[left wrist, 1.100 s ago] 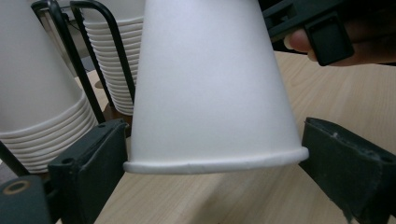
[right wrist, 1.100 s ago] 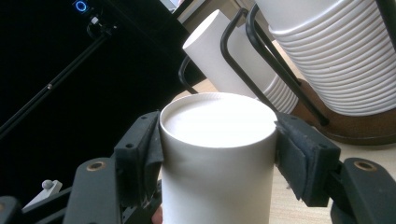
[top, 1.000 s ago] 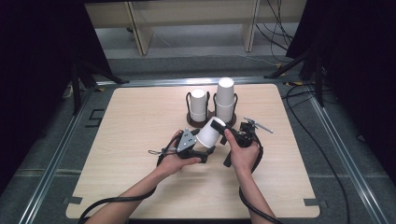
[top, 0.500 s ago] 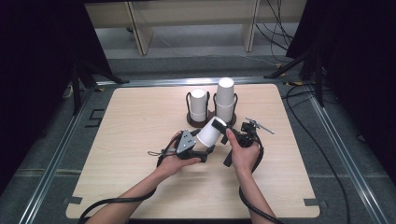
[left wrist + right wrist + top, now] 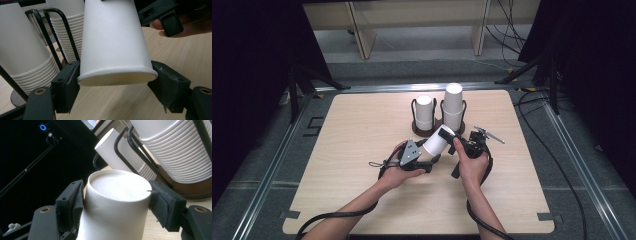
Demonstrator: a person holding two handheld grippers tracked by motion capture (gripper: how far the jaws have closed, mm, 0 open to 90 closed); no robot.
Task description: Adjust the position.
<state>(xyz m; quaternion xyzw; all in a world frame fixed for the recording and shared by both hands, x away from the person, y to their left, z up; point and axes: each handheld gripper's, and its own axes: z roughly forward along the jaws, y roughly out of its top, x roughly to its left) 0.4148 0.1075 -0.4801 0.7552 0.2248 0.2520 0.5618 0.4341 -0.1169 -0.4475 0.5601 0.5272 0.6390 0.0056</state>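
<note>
- Our left claw [image 5: 428, 159] is closed on the rim end of a white paper cup [image 5: 436, 144], its jaws pressing the open mouth from either side; in the left gripper view the cup [image 5: 113, 42] rises straight ahead of the jaws.
- Our right claw [image 5: 451, 138] is clamped on the other end, the closed base, which sits flush between its jaws in the right gripper view [image 5: 117, 202].
- So the cup hangs tilted between both claws, above the worktop [image 5: 352, 135] and just short of the cup holder [image 5: 438, 127] beyond them.
- We judge the chief risk to be crushing: the wall looks thin, and squeezing or pulling unevenly could oval the rim or crease the side.
- If one claw lets go early, the cup could swing and slip from the other.
- Drifting forward could knock the stacked cups [image 5: 452, 105] in the holder.
- The cup is plain white, tapered, with a rolled rim, and looks undented so far.
</note>
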